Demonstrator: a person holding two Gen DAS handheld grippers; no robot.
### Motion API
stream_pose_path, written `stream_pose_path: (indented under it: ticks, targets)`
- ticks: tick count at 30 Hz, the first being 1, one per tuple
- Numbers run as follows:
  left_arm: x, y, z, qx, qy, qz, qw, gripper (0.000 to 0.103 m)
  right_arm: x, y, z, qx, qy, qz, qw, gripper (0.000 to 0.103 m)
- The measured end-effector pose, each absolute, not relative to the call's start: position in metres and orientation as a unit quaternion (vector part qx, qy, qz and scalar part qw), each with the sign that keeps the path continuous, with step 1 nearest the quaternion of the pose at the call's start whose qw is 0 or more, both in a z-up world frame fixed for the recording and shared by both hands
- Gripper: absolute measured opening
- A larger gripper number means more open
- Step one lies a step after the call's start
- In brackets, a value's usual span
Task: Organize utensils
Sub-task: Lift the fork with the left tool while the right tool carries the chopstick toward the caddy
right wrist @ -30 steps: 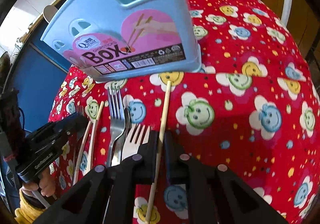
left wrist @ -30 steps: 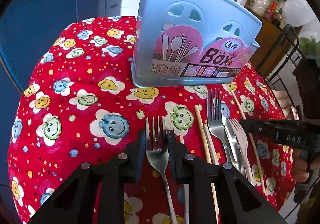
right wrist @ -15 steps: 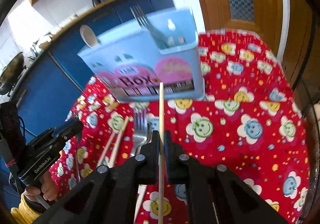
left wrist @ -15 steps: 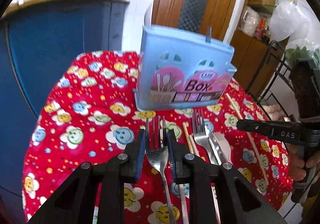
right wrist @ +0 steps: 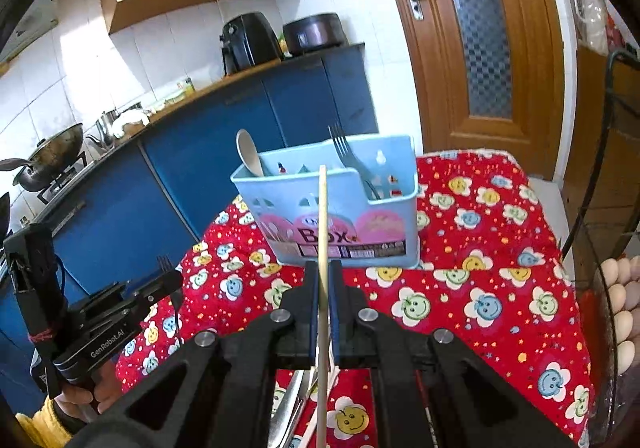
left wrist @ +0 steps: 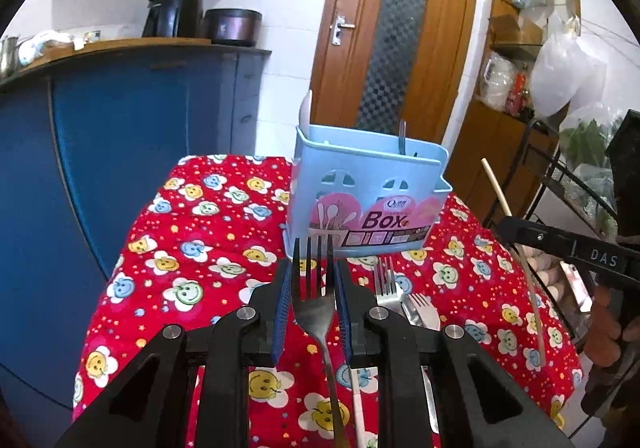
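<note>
The left tool (left wrist: 311, 300) is clenched on a fork (left wrist: 313, 312), tines forward; the right tool (right wrist: 323, 302) grips 1 chopstick (right wrist: 323, 232), tip forward. Both aim at the blue box (left wrist: 366, 203) at frame centre, probably for dropping in. More utensils (left wrist: 404, 302) lie on the surface (left wrist: 200, 248) below.

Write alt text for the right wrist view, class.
The right gripper clamps a wooden chopstick upright, before a blue utensil box holding a spoon and fork on a red smiley-print tablecloth.

Wrist views, both facing utensil box (left wrist: 366, 203)
</note>
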State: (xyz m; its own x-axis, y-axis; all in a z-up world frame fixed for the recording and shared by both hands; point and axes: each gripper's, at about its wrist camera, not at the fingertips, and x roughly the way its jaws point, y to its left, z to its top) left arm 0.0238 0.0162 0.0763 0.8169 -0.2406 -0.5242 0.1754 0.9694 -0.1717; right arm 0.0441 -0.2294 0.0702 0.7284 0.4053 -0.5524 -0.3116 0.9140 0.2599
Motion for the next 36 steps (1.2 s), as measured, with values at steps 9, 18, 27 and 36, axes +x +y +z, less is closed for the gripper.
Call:
stream_pose_path:
  ticks: [9, 18, 27, 36]
  targets:
    - [0.008, 0.019, 0.091, -0.063, 0.263, -0.125, 0.955, 0.021, 0.031, -0.23, 0.087, 0.074, 0.281, 0.185, 0.939, 0.006]
    - [-0.009, 0.024, 0.118, -0.066, 0.222, -0.122, 0.965, 0.004, 0.02, -0.232, 0.098, 0.078, 0.259, 0.181, 0.945, 0.006]
    - [0.004, 0.025, 0.124, -0.075, 0.225, -0.131, 0.963, 0.002, 0.015, -0.234, 0.102, 0.074, 0.251, 0.176, 0.949, 0.006]
    - [0.009, 0.021, 0.142, -0.059, 0.201, -0.125, 0.97, 0.002, 0.021, -0.238, 0.1, 0.08, 0.252, 0.171, 0.949, 0.006]
